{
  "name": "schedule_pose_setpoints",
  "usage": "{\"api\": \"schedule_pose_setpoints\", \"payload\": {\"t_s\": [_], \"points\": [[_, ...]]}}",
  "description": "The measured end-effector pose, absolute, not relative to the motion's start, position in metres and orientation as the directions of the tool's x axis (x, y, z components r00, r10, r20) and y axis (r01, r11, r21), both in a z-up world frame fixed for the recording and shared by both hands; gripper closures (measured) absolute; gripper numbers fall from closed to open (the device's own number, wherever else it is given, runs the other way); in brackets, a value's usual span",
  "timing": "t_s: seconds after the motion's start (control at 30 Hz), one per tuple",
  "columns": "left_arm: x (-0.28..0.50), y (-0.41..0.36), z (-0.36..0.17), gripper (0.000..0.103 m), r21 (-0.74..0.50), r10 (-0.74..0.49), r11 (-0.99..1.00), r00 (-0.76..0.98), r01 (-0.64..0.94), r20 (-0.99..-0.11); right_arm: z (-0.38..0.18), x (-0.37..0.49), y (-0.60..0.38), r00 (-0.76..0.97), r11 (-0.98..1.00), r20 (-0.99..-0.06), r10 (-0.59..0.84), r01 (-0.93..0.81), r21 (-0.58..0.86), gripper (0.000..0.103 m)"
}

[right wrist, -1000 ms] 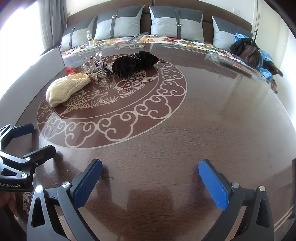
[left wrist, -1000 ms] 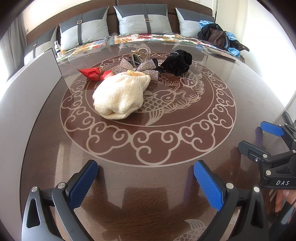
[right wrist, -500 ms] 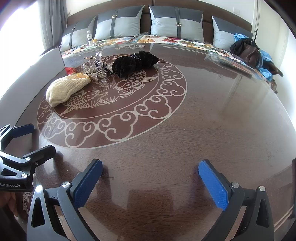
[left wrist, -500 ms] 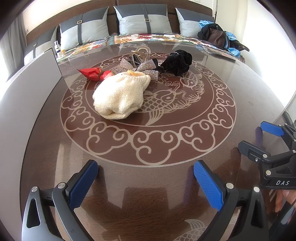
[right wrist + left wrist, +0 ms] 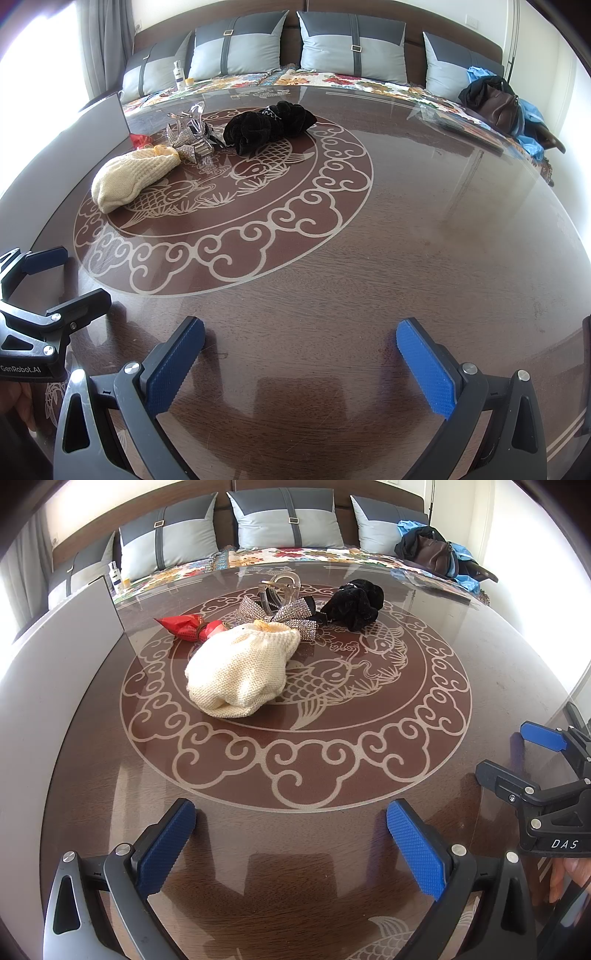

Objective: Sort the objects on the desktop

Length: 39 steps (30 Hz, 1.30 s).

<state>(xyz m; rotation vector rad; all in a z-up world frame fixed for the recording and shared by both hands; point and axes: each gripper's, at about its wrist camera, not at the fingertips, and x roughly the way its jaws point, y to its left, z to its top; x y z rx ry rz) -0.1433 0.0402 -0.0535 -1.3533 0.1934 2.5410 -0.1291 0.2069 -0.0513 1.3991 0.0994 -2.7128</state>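
- Nearest, the left gripper (image 5: 291, 834) is sitting at the bottom of the left wrist frame with its blue-padded jaws spread wide and nothing between them, hovering over the brown table (image 5: 332, 849).
- Likewise, the right gripper (image 5: 301, 354) is filling the bottom of the right wrist frame, jaws wide apart and empty; it is also showing at the right edge of the left wrist frame.
- Farther up, left of centre, a cream knitted hat (image 5: 240, 672) is lying on the table's fish pattern.
- Just behind it, a red wrapped item (image 5: 186, 627), a sparkly bow (image 5: 277, 614) and a clear hair clip (image 5: 279, 590) are clustering together, with a black scrunchie (image 5: 352, 603) lying to their right.
- Farthest, grey cushions (image 5: 288, 520) are lining the top of the frame.
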Motion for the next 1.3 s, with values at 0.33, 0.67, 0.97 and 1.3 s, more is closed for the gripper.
{"api": "schedule_pose_setpoints", "payload": {"t_s": [0.33,0.67,0.97,1.3], "points": [[-0.144,0.040,-0.053,0.000,-0.002,0.160,-0.959,-0.535,-0.285,-0.830,-0.051,-0.129,0.207,-0.577,-0.994,-0.815,-0.048,0.108,-0.018,0.000],[-0.144,0.040,-0.053,0.000,-0.003,0.161,-0.959,-0.534,-0.285,-0.830,-0.051,-0.129,0.207,-0.577,-0.994,-0.815,-0.048,0.107,-0.018,0.000],[-0.142,0.032,-0.052,0.000,-0.002,0.190,-0.931,-0.480,-0.366,-0.856,-0.051,-0.129,0.207,-0.577,-0.994,-0.815,-0.048,0.107,-0.018,0.000],[-0.216,0.020,-0.021,0.000,-0.029,0.215,-0.930,-0.479,-0.366,-0.851,-0.051,-0.129,0.207,-0.578,-0.994,-0.815,-0.048,0.107,-0.017,0.000]]}}
